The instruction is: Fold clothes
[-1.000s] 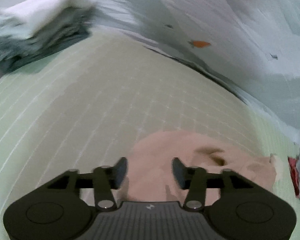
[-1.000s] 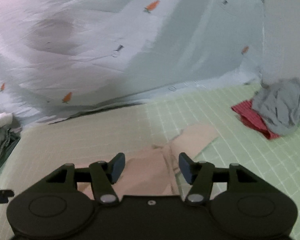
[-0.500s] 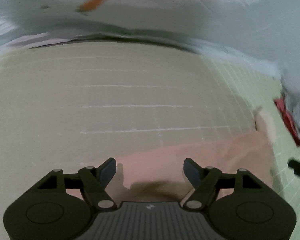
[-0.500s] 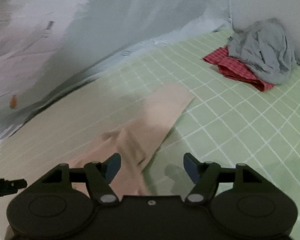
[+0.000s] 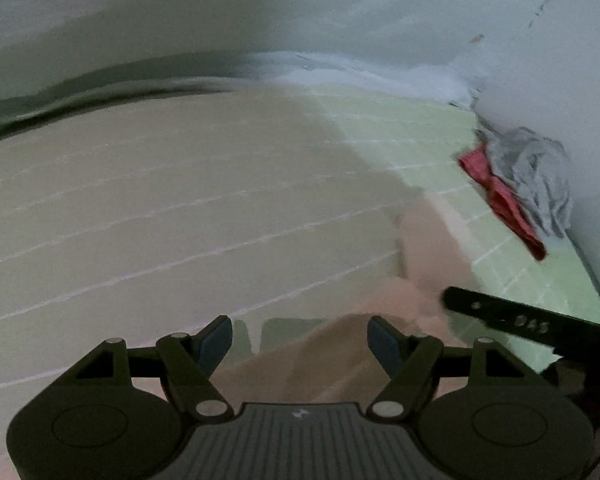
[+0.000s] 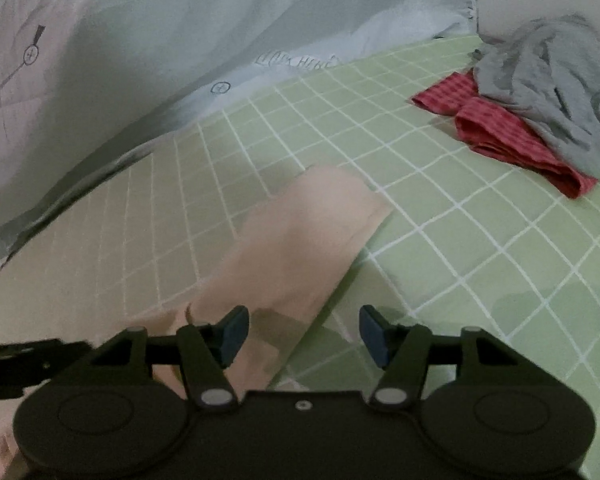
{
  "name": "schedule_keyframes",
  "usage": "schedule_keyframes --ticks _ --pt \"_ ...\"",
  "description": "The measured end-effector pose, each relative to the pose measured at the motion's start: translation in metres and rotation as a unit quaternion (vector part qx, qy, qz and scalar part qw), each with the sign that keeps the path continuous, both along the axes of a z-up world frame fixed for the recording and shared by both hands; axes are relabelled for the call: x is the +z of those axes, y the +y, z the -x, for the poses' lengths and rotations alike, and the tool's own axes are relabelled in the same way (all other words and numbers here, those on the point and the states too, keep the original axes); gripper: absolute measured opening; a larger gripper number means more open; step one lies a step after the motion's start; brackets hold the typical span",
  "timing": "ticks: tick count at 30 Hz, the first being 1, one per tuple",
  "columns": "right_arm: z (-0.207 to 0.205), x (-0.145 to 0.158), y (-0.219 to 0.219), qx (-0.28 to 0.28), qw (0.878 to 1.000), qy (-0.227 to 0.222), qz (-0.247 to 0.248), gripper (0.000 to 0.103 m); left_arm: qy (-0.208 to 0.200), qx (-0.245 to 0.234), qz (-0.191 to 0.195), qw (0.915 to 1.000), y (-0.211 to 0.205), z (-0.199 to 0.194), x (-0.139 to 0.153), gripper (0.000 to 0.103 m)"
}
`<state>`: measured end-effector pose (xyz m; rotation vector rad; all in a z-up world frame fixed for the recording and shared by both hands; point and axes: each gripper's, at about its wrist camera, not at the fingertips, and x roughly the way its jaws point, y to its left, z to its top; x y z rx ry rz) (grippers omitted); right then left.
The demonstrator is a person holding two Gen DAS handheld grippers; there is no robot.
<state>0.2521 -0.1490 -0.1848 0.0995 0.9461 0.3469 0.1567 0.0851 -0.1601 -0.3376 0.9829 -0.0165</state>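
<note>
Green checked sheet [image 6: 460, 240] lies under both down-tilted grippers' parted fingers [image 6: 232, 332].

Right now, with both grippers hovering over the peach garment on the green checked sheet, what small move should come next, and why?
Probably lower both onto the near end of the flat peach-coloured cloth garment and close. The left gripper and right gripper both stand open with nothing pinched, the cloth's edge lying beneath them on the green white-gridded bedsheet. A fold likely needs that end held first.

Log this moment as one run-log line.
task: fold clothes | left gripper: open, over peach garment | right gripper: open, at its near edge | grey garment on red garment: unfolded, aside on green sheet
</note>
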Motion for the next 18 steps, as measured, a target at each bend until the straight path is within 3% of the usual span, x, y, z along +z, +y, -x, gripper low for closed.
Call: schedule_keyframes --ticks 4,6,7,8,11,13,15,18 --pt "-0.009 -0.002 0.000 0.020 1.000 -0.005 0.001 0.063 0.001 -0.007 0.007 0.9999 -0.013 -0.009 -0.006 0.071" --pt "-0.014 -0.003 0.001 0.030 1.000 -0.009 -0.001 0.063 0.006 -0.004 0.011 0.9999 -0.015 -0.011 -0.007 0.044" --pt "-0.017 -0.003 0.001 0.035 0.999 -0.010 -0.002 0.063 0.009 -0.002 0.013 0.9999 -0.015 -0.011 -0.007 0.036" --pt "-0.020 -0.003 0.003 0.040 0.999 -0.012 -0.002 0.064 0.014 0.002 0.014 0.9998 -0.015 -0.011 -0.008 0.016" --pt "-0.025 -0.004 0.008 0.059 0.998 -0.021 0.002 0.064 0.021 0.026 0.014 0.9993 -0.012 -0.009 -0.013 0.009" --pt "-0.026 -0.005 0.012 0.069 0.997 -0.036 0.013 0.048 0.020 0.047 0.026 0.9984 -0.007 -0.007 -0.014 0.008" --pt "-0.030 -0.007 0.013 0.065 0.997 -0.047 0.020 0.006 0.017 0.064 0.018 0.9977 -0.005 -0.006 -0.013 0.008" --pt "-0.041 -0.008 0.005 0.045 0.998 -0.053 0.009 0.002 0.003 0.091 -0.037 0.9952 0.006 -0.006 -0.002 0.007"
